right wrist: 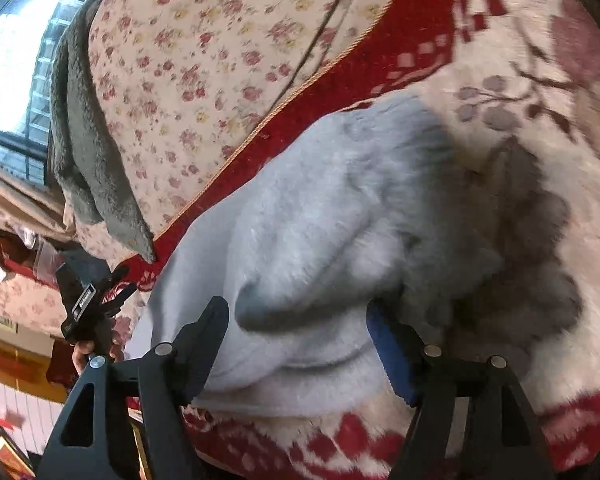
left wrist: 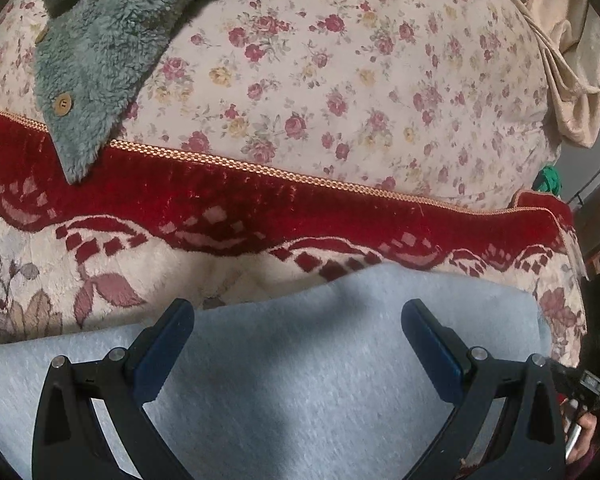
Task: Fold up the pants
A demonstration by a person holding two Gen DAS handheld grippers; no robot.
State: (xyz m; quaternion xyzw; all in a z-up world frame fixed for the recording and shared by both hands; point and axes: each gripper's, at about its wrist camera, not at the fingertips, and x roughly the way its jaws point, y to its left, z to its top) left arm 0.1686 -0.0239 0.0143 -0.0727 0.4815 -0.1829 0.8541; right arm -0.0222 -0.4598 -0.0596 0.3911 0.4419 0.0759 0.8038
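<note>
The pale grey fleecy pants (left wrist: 300, 360) lie bunched low in both frames on the red-and-cream patterned plush blanket (left wrist: 260, 216). Left tongs (left wrist: 296, 336) and right tongs (right wrist: 300, 332) gape, holding nothing. Better to pinch an edge and smooth that ridge first. Only the right view shows the hump and hem; the left shows a teal fleece garment (left wrist: 100, 40) upper left.

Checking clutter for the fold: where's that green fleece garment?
Left wrist view, upper left: the green fleece garment lies on the floral sheet, its tip overlapping the red blanket border.
</note>
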